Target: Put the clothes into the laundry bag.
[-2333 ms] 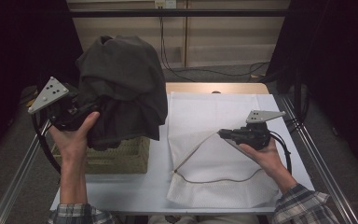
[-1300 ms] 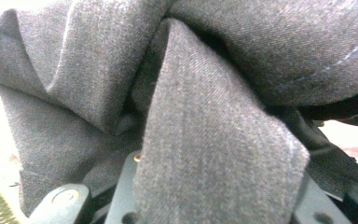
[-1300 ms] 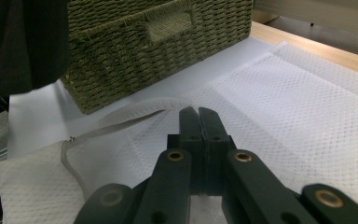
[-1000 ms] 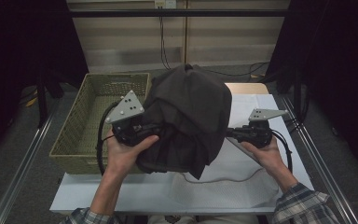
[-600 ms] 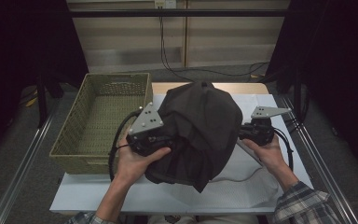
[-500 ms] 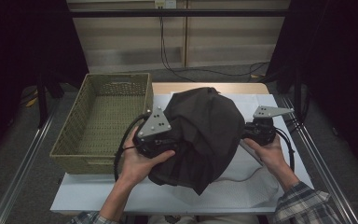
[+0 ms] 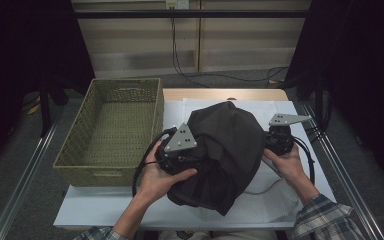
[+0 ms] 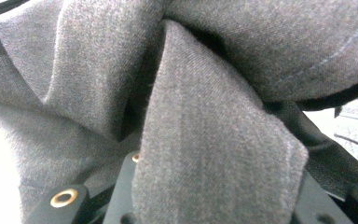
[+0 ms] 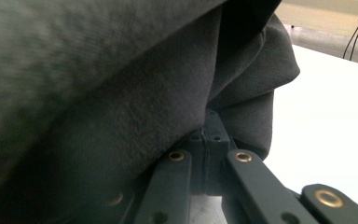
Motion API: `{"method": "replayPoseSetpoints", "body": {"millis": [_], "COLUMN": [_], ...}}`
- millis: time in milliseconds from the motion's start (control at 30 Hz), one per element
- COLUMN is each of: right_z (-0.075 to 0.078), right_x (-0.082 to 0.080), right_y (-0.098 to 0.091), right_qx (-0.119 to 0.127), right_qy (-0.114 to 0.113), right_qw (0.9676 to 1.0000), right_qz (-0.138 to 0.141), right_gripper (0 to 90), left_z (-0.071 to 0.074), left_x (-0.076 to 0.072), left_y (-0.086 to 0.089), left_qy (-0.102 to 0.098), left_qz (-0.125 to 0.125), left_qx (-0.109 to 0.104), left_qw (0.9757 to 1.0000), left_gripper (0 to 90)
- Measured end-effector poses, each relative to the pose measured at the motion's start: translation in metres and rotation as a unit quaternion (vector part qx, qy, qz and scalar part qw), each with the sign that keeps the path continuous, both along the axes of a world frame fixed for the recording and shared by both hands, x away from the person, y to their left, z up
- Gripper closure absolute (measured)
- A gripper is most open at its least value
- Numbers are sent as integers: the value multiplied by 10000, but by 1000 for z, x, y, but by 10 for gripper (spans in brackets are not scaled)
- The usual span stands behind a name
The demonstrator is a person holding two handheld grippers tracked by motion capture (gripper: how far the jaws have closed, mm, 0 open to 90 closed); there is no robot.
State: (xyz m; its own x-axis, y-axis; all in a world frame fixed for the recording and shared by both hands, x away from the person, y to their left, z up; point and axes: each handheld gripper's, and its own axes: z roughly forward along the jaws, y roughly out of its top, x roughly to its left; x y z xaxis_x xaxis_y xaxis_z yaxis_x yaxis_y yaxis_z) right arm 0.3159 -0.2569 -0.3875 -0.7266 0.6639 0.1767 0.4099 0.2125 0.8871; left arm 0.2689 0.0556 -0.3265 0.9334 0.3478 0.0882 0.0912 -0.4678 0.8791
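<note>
Right now a dark grey garment (image 7: 225, 155) hangs bunched between the two grippers above the white sheet (image 7: 300, 200) that covers the bench (image 7: 220, 95). The left gripper (image 7: 187, 160) sits at the garment's left side, and in the left gripper view thick folds of the cloth (image 8: 214, 140) are pinched between its jaws, which are clenched on the fabric. The right gripper (image 7: 275, 142) is at the garment's right side; in the right gripper view its jaws meet tight together, with the cloth (image 9: 121, 116) draped over them and a fold seemingly caught at their tips. A woven basket (image 7: 80, 160) stands on the left part of the bench, just beside the left hand (image 7: 155, 177). A thin cord (image 7: 265, 187) lies on the sheet under the garment's lower right edge.
</note>
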Motion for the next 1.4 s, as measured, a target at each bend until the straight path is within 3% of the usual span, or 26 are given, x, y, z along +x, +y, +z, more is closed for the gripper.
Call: {"method": "replayPoseSetpoints", "body": {"millis": [167, 333, 367, 467, 533, 567, 633, 733, 867, 967, 1200, 1333, 1400], "right_z": [0, -1, -2, -4, -5, -9, -11, -14, -14, -13, -13, -13, -12], "right_x": [1, 2, 2, 2, 3, 3, 4, 5, 5, 5, 5, 6, 6], "right_y": [-3, -7, -8, -6, -5, -4, -5, -5, -6, -7, -8, -5, -3], "right_qx": [21, -6, 17, -64, -99, -172, -204, -245, -248, -224, -214, -201, -217], "right_qy": [-11, 30, 37, 55, 80, 114, 153, 189, 172, 165, 153, 142, 128], "right_qw": [10000, 9999, 9998, 9998, 9997, 9995, 9994, 9992, 9991, 9992, 9991, 9993, 9993], "right_qz": [-39, -156, -169, -202, -208, -220, -247, -265, -287, -284, -319, -280, -258], "right_gripper": [900, 900, 900, 900, 900, 900, 900, 900, 900, 900, 900, 900, 900], "left_z": [-11, -44, -52, -75, -81, -94, -103, -112, -108, -99, -70, -55, -53], "left_x": [-6, -6, -5, 0, 3, 7, 10, 14, 12, 10, 3, 9, 16], "left_y": [-11, -26, -29, -35, -36, -36, -37, -39, -36, -28, -7, -13, -21], "left_qy": [122, 397, 506, 495, 551, 606, 644, 745, 978, 979, 640, 372, 353], "left_qz": [-220, -606, -611, -599, -582, -519, -504, -389, -332, -300, -38, 88, 128], "left_qx": [-3, 337, 366, 502, 446, 288, 267, 113, -11, -111, -483, -668, -733], "left_qw": [9997, 9968, 9962, 9957, 9958, 9964, 9963, 9964, 9947, 9947, 9968, 9970, 9966], "left_gripper": [688, 686, 685, 679, 667, 652, 624, 525, 342, 238, 146, 105, 86]}}
